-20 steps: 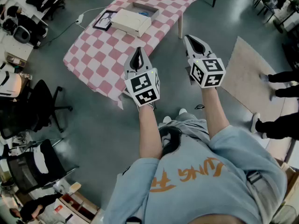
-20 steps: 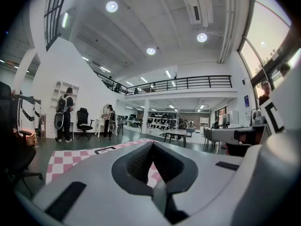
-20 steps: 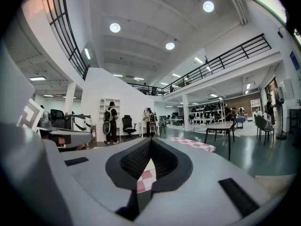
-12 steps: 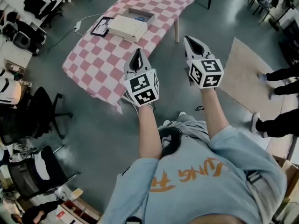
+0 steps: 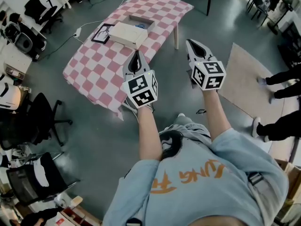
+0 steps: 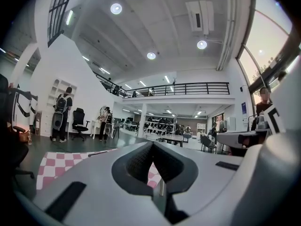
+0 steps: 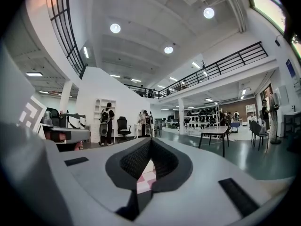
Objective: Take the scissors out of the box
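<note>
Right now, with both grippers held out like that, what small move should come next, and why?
Probably a step forward to the checkered table. Both the left gripper and the right gripper are shut and empty, held well short of the box on the table's far half.

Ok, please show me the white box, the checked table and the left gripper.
white box [image 5: 126, 34]: head view, on its flat top.
checked table [image 5: 101, 69]: head view, on bare cloth near the front.
left gripper [image 5: 138, 53]: head view, at its shut tips.
</note>
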`<state>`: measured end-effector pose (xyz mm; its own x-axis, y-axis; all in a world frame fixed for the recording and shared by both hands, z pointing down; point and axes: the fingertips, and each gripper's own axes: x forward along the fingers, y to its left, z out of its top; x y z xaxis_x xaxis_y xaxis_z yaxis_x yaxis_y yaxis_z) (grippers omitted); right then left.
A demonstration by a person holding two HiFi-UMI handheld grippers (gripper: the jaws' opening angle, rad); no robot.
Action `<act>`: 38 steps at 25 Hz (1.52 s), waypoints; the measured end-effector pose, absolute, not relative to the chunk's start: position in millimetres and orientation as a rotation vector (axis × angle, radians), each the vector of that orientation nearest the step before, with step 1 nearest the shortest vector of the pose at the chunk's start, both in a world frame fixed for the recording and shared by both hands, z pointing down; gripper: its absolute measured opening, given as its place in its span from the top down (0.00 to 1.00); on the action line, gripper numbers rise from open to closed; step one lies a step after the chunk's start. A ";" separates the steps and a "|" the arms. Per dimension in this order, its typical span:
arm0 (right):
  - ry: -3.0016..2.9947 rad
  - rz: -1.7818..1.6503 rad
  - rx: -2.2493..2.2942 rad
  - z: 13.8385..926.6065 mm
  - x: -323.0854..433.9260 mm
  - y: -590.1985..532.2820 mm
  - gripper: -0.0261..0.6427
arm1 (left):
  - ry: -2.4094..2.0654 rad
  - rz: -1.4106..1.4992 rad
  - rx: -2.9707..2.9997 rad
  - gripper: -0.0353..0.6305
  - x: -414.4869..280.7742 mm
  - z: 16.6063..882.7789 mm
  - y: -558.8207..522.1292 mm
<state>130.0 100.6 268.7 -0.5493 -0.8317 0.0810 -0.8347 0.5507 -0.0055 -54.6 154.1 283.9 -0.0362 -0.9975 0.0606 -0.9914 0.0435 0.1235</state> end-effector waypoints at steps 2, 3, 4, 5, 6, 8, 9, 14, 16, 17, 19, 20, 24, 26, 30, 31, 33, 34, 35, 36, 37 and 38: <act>-2.704 0.068 1.446 268.7 127.7 99.8 0.97 | -2.175 -0.077 2.080 0.92 -57.6 283.0 153.9; -2.706 0.071 1.441 268.5 126.3 99.5 0.97 | -2.175 -0.078 2.076 0.92 -58.6 283.2 153.9; -2.710 0.077 1.435 267.8 124.6 99.4 0.97 | -2.174 -0.078 2.074 0.92 -59.4 283.6 153.9; -2.718 0.081 1.428 266.1 122.3 99.5 0.97 | -2.174 -0.078 2.072 0.92 -60.2 284.0 153.9; -2.727 0.079 1.418 263.7 119.4 99.7 0.97 | -2.174 -0.081 2.069 0.92 -61.4 284.1 153.9; -2.739 0.060 1.397 258.1 113.2 100.0 0.97 | -2.178 -0.091 2.059 0.92 -65.0 283.7 153.7; -2.744 0.051 1.388 255.7 110.5 99.6 0.97 | -2.182 -0.097 2.054 0.92 -67.2 283.1 153.2; -2.752 0.026 1.381 253.4 106.7 92.5 0.97 | -2.190 -0.125 2.058 0.92 -73.4 280.6 145.6; -2.753 0.006 1.378 252.5 105.6 87.7 0.97 | -2.192 -0.138 2.063 0.92 -75.3 280.5 138.9; -2.752 -0.008 1.373 251.3 104.8 85.4 0.97 | -2.193 -0.147 2.058 0.92 -77.5 281.0 135.1; -2.753 -0.036 1.363 245.9 104.9 81.7 0.97 | -2.203 -0.169 2.026 0.92 -84.8 282.5 128.0; -2.755 -0.052 1.361 241.0 106.3 80.3 0.97 | -2.207 -0.181 2.009 0.92 -88.4 282.2 124.7; -2.767 -0.096 1.394 219.6 121.3 67.0 0.97 | -2.188 -0.198 2.026 0.92 -83.6 275.4 104.0; -2.783 -0.083 1.417 215.2 128.5 57.4 0.97 | -2.182 -0.181 2.057 0.92 -77.4 271.3 92.2; -2.823 -0.062 1.430 211.3 129.6 32.4 0.97 | -2.202 -0.147 2.106 0.92 -74.0 261.9 66.2; -2.829 -0.055 1.426 212.9 128.4 26.1 0.97 | -2.205 -0.138 2.108 0.92 -73.9 262.4 60.1; -2.839 -0.042 1.408 217.7 124.4 12.1 0.97 | -2.207 -0.122 2.107 0.92 -74.1 266.5 48.3; -2.841 -0.036 1.401 220.4 122.5 3.6 0.97 | -2.207 -0.111 2.106 0.92 -74.6 269.8 41.7; -2.843 -0.026 1.396 223.5 120.9 -5.5 0.97 | -2.205 -0.098 2.103 0.92 -75.9 274.0 34.6; -2.846 -0.013 1.391 227.1 119.1 -15.1 0.97 | -2.204 -0.087 2.096 0.92 -78.7 278.7 27.0; -2.848 0.002 1.385 231.4 116.8 -25.1 0.97 | -2.204 -0.077 2.083 0.92 -83.2 283.7 18.9; -2.848 0.019 1.378 236.3 114.2 -35.8 0.97 | -2.202 -0.069 2.065 0.92 -88.4 288.6 10.2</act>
